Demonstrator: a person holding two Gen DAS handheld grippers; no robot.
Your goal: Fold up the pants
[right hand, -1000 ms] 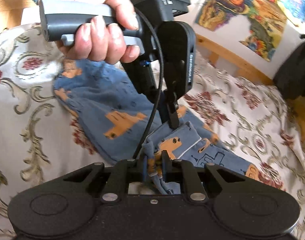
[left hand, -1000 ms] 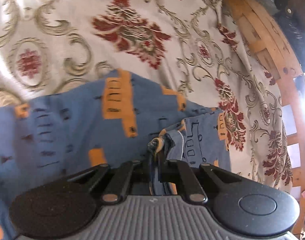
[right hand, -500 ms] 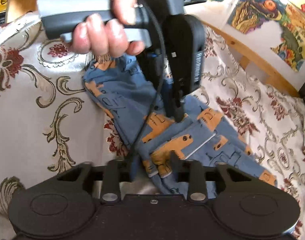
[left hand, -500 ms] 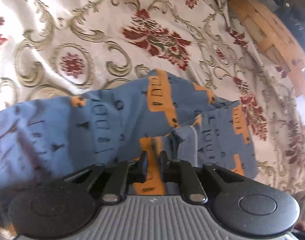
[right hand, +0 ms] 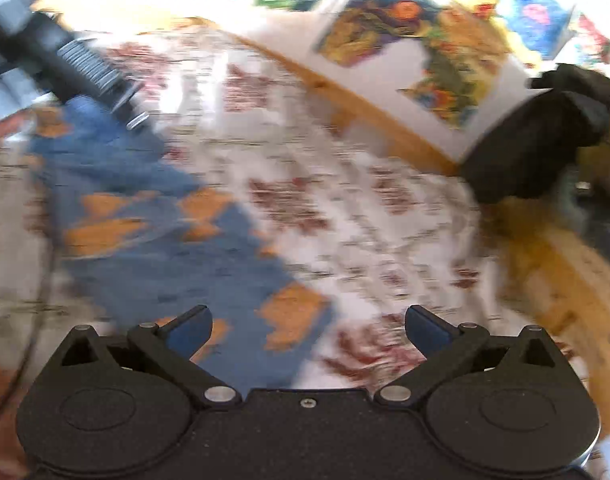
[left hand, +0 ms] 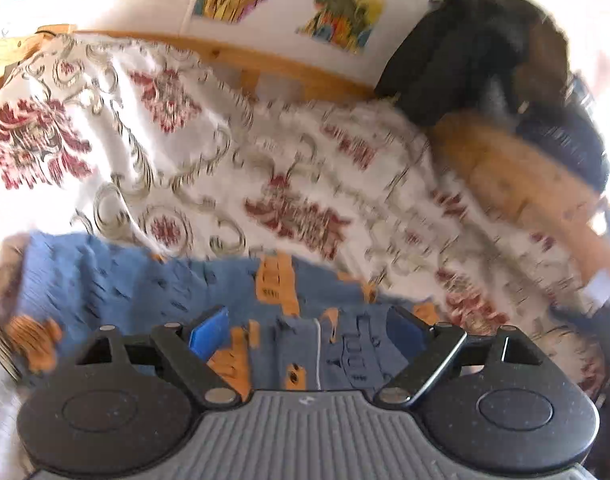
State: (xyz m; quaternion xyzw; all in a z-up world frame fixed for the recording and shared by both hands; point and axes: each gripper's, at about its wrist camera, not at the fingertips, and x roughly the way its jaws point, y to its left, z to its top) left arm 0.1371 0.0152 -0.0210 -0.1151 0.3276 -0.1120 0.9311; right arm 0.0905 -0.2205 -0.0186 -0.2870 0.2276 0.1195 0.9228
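Note:
The blue pants with orange shapes [left hand: 145,284] lie folded on a white bedspread with red and gold flowers [left hand: 225,152]. In the left wrist view my left gripper [left hand: 309,328] hangs open just above the pants' near edge, nothing between its fingers. In the right wrist view the pants [right hand: 165,240] stretch from upper left toward the bottom centre. My right gripper [right hand: 309,326] is open above their near end and holds nothing. The other hand-held gripper [right hand: 65,60] shows blurred at the upper left, over the far end of the pants.
A wooden bed frame [left hand: 265,64] runs behind the bedspread. Colourful pictures [right hand: 425,48] hang on the white wall. A dark bundle of clothing [left hand: 485,52] sits at the right on the wooden frame. Both views are motion-blurred.
Both grippers were shut on the pants' fabric a second ago. Both have let go, opened wide and pulled back, tilting up so the wall shows.

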